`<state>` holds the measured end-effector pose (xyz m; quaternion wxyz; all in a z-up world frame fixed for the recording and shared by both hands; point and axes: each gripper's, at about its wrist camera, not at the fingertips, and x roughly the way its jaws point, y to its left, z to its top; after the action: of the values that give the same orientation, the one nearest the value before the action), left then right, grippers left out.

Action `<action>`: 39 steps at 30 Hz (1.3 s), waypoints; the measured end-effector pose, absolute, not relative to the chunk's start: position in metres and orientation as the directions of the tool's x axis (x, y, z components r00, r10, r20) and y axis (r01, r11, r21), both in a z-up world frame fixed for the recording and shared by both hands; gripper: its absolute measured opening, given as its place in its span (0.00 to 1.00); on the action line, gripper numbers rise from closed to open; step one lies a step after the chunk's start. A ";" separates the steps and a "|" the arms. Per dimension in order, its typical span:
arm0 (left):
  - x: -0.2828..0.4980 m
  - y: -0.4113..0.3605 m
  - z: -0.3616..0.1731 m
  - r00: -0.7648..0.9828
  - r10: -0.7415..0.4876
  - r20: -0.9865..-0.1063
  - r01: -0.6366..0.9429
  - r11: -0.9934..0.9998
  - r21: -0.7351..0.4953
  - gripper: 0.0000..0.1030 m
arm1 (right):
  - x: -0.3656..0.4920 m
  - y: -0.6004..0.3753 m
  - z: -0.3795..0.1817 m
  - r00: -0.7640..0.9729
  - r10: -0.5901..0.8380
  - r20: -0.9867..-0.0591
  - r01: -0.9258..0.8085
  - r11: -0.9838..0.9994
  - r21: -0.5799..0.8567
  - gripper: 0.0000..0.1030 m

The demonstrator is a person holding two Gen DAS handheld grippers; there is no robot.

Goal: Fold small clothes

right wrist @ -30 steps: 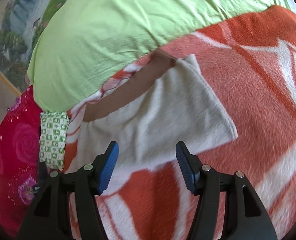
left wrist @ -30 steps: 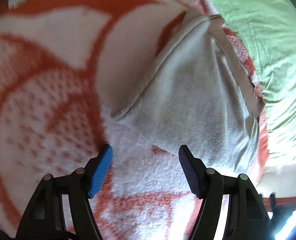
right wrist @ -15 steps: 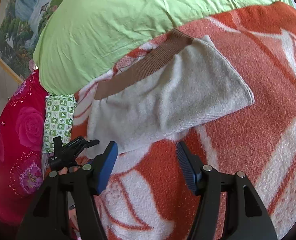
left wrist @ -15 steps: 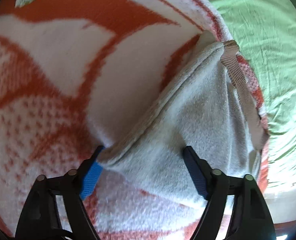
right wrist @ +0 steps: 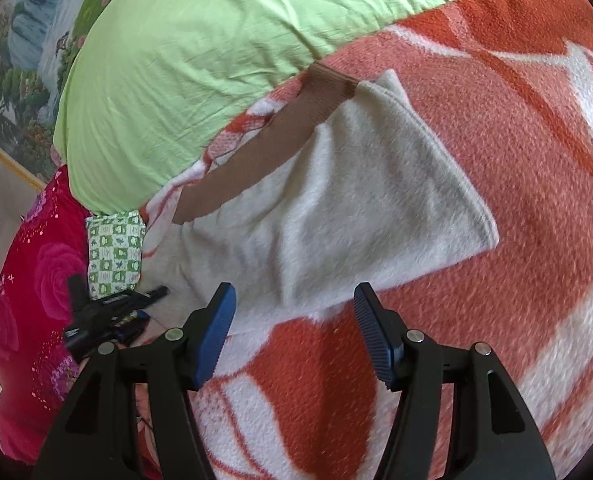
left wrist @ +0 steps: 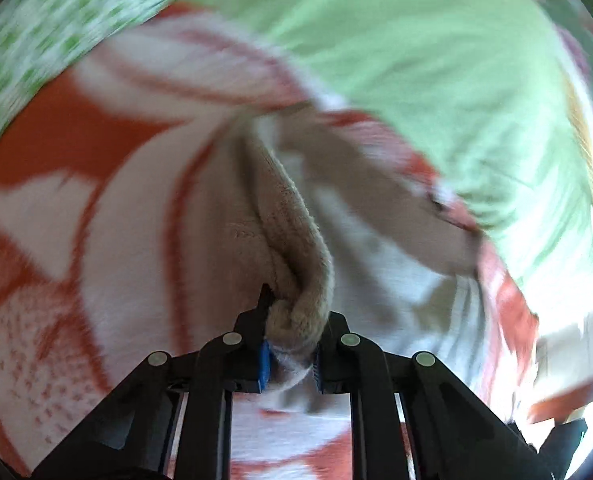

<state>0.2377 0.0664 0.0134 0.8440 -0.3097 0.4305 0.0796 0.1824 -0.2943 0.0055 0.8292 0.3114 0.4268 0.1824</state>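
A small light-grey fleece garment [right wrist: 356, 208] with a brown ribbed waistband [right wrist: 256, 160] lies on an orange and white blanket [right wrist: 516, 140]. My left gripper [left wrist: 292, 332] is closing its jaws, and a bunched corner of the garment [left wrist: 292, 240] is squeezed between the blue pads and raised off the blanket [left wrist: 116, 220]. That view is blurred by motion. My right gripper [right wrist: 294, 300] is open just above the garment's near edge, with nothing between its fingers. The black frame of the left tool [right wrist: 108, 316] shows at the garment's left end.
A light-green sheet [right wrist: 196, 60] lies beyond the blanket. A green and white checked cloth [right wrist: 114, 252] and a red floral quilt [right wrist: 36, 280] lie to the left. A landscape painting [right wrist: 24, 60] hangs on the wall.
The left jaws went from wide apart around the garment's corner to pinching it, and lifted it off the blanket. The right gripper stayed open and sank slightly toward the garment.
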 end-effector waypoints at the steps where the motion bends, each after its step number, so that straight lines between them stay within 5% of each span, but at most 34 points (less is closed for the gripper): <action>1: 0.241 0.052 0.021 0.624 -0.150 -0.767 -0.361 0.816 -0.453 0.14 | 0.187 -0.297 0.004 0.566 0.573 -0.593 -0.033 0.735 0.678 0.61; 10: 0.260 -0.048 0.011 0.577 -0.237 -0.781 -0.149 0.910 -0.387 0.14 | 0.228 -0.310 -0.003 0.530 0.613 -0.586 -0.053 0.714 0.699 0.61; 18: 0.259 -0.064 -0.019 0.518 -0.258 -0.816 -0.139 0.915 -0.378 0.14 | 0.310 -0.270 -0.021 0.380 0.781 -0.495 -0.153 0.581 0.799 0.61; 22: 0.260 -0.060 -0.023 0.512 -0.262 -0.818 -0.148 0.911 -0.385 0.14 | 0.346 -0.211 -0.038 0.219 0.882 -0.418 -0.218 0.462 0.860 0.82; 28: 0.264 -0.065 -0.027 0.510 -0.241 -0.826 -0.141 0.924 -0.356 0.14 | 0.384 -0.139 -0.037 0.129 0.915 -0.383 -0.287 0.404 0.869 0.81; 30: 0.264 -0.068 -0.026 0.517 -0.227 -0.826 -0.134 0.931 -0.340 0.14 | 0.396 -0.124 -0.036 0.134 0.897 -0.421 -0.290 0.442 0.849 0.63; 31: 0.263 -0.068 -0.025 0.518 -0.224 -0.826 -0.135 0.932 -0.337 0.14 | 0.401 -0.120 -0.037 0.122 0.888 -0.444 -0.280 0.460 0.843 0.30; 32: 0.263 -0.068 -0.024 0.519 -0.223 -0.825 -0.136 0.931 -0.338 0.14 | 0.403 -0.117 -0.038 0.113 0.879 -0.463 -0.264 0.476 0.839 0.21; 39: 0.257 -0.090 0.010 0.549 -0.321 -0.772 -0.046 0.910 -0.411 0.14 | 0.375 -0.171 0.016 0.231 0.880 -0.416 -0.381 0.475 0.793 0.19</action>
<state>0.2574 -0.0905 0.0100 0.8580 -0.1957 0.4681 -0.0803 0.3745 -0.1708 0.0159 0.7332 0.2790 0.4471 0.4298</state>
